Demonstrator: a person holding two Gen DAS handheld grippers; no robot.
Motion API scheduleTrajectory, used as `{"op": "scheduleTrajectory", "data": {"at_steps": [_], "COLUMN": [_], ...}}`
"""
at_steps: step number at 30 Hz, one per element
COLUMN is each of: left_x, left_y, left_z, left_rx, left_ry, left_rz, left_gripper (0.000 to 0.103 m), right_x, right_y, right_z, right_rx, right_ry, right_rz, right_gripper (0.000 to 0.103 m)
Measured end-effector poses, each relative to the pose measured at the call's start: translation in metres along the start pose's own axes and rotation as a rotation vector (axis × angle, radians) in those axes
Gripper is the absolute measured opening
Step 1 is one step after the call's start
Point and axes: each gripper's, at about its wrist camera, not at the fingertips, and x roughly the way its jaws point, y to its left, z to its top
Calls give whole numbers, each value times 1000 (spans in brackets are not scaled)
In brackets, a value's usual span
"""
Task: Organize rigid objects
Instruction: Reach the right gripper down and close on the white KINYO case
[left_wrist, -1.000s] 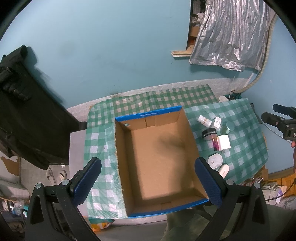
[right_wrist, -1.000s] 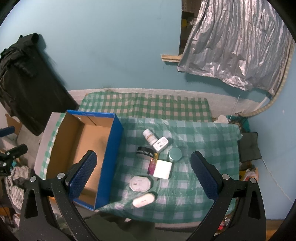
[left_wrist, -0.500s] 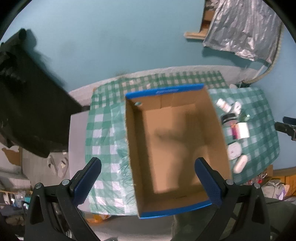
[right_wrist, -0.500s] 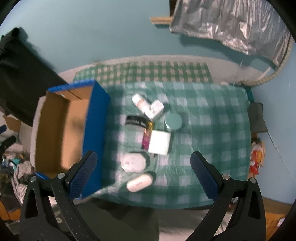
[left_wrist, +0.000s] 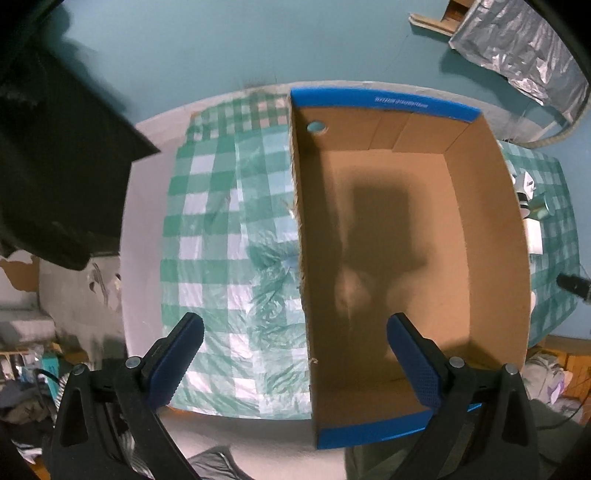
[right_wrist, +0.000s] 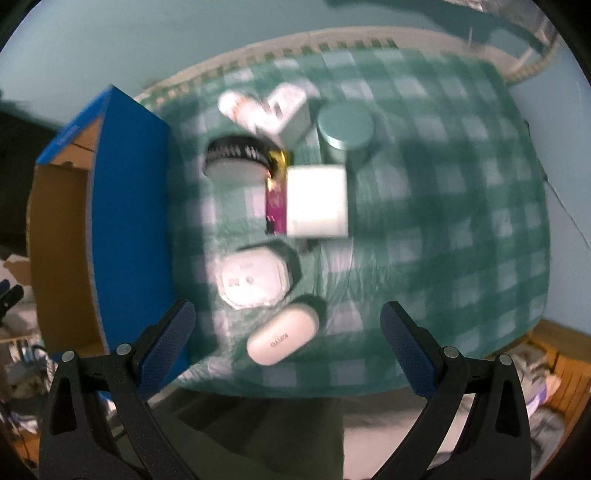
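An empty cardboard box (left_wrist: 487, 229) with blue rims lies under my open left gripper (left_wrist: 295, 362), whose fingers straddle its left wall. In the right wrist view the same box (right_wrist: 129, 206) shows its blue side at the left. Beside it on the green checked cloth (right_wrist: 443, 221) lie a white oval case (right_wrist: 282, 338), a white octagonal box (right_wrist: 253, 277), a white square box (right_wrist: 317, 201) on a magenta packet (right_wrist: 276, 206), a black-lidded jar (right_wrist: 236, 160), a teal tin (right_wrist: 345, 125) and a small white bottle (right_wrist: 240, 107). My open right gripper (right_wrist: 284, 347) hovers over the oval case.
A black bag (left_wrist: 55, 155) hangs at the left against the blue wall. Silver foil sheeting (left_wrist: 517, 55) hangs at the upper right. The table's near edge (right_wrist: 295, 391) drops to a cluttered floor. The right wrist view is motion-blurred.
Both grippers have come down closer to the table. The box now fills the left wrist view and has shifted right. The small items have grown large in the right wrist view.
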Motion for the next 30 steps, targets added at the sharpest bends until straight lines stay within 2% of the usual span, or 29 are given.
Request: {"op": "scheduleTrajectory", "data": {"at_steps": [5,9,11,13,16,21,23,25,27,30], "left_x": [19,28,33,38,43,48,50,53,54,57], "left_y": [3,3,3,4,5,5,7,7,7,6], "left_z": [0,-1,-1,-2,-4,-6,-7,-8,-9,-10], "left_rx": [-2,0,-5,-14,-28,-58,-66,-67,-63,-51], "left_ry": [24,35,45,54,64,73,76,85,95,116], "left_rz": [-5,-10,-13,-12,-29,-52,-54,-55,-56,-50], "left_gripper": [100,95,92,83,78,67,67,59,56,51], "right_x": [24,41,49,55,62,75,79,79,80,81], "right_y": [-7,-11,-13,-14,-14,-12,-9,-4,2,16], "right_z": [-13,-22,-25,-26,-26,-25,-23,-21,-21,-21], "right_rx": [55,94,119,137,154,153,128,90,48,-8], "right_ry": [43,69,81,94,105,129,136,135,137,144], "right_rz": [-17,-23,-22,-11,-11,-6,-17,-35,-47,-51], "right_gripper": [99,97,94,90,84,70,66,62,45,38]}}
